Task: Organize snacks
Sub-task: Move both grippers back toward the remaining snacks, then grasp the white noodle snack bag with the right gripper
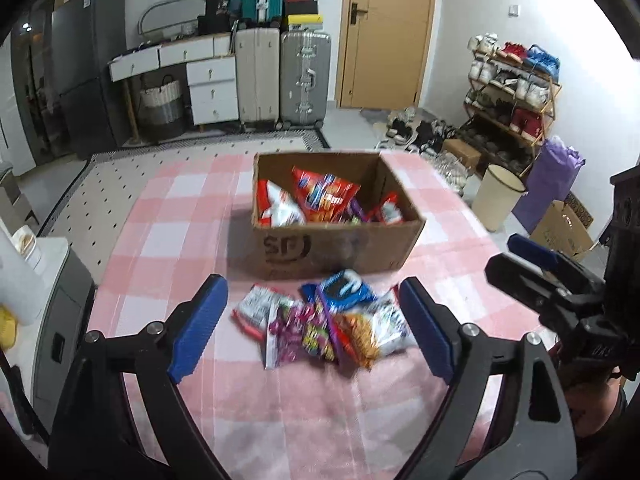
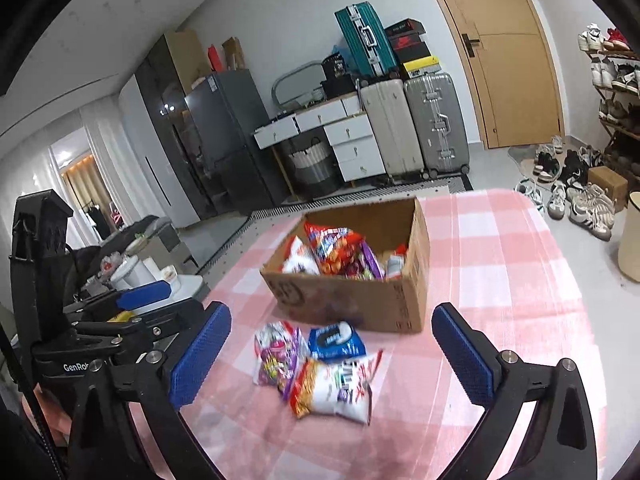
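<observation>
On a table draped in pink-and-white check [image 1: 168, 216], my two tongs hang released above a loose pile of snack packets [image 1: 320, 326], nothing between either pair of blue pads. My left gripper [image 1: 314, 330] frames the heap from the near side; my right gripper [image 2: 332, 354] does the same in its own view, its jaws spread wide. Neither touches a packet.

Leading the pile is a blue packet [image 2: 336, 340] at its far edge, just short of the cardboard box [image 1: 336, 248]. Beside it to the left lies a purple-and-pink bag [image 2: 276, 356], and nearest me a white bag with orange print [image 2: 332, 390]. They overlap one another.

Beyond the heap, the open box stands on the cloth, already holding several red, orange and white bags [image 1: 316, 200] propped against each other inside.

Against the far wall, suitcases [image 1: 280, 76] stand by a wooden door [image 1: 388, 32], with a shoe rack [image 1: 512, 92] off to the right.
</observation>
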`<control>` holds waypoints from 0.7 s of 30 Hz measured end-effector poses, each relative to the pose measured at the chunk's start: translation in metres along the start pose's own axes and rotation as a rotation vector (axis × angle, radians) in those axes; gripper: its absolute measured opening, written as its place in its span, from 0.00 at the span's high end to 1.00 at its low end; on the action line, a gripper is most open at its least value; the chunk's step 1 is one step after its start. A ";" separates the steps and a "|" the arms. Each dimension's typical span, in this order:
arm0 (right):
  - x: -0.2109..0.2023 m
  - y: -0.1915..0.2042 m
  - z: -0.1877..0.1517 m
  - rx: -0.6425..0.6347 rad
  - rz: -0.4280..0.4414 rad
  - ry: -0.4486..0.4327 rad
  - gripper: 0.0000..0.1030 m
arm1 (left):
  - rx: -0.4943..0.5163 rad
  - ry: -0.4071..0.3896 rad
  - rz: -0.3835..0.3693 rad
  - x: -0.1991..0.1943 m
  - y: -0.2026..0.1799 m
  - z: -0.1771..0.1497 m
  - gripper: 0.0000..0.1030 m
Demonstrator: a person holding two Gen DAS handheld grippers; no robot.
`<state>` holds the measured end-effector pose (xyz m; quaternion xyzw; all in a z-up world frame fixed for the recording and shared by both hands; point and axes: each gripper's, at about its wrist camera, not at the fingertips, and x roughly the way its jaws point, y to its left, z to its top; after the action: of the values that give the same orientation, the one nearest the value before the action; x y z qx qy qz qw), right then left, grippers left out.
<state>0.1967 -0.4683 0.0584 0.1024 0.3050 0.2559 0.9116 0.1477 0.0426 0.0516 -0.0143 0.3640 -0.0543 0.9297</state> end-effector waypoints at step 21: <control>0.075 -0.002 -0.059 -0.013 -0.082 0.201 0.01 | -0.096 0.017 0.035 0.034 0.042 -0.058 0.14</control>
<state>0.2131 -0.4285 -0.0271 0.0576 0.3972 0.2292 0.8868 0.1371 0.0809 -0.0171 -0.0521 0.3743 -0.0206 0.9256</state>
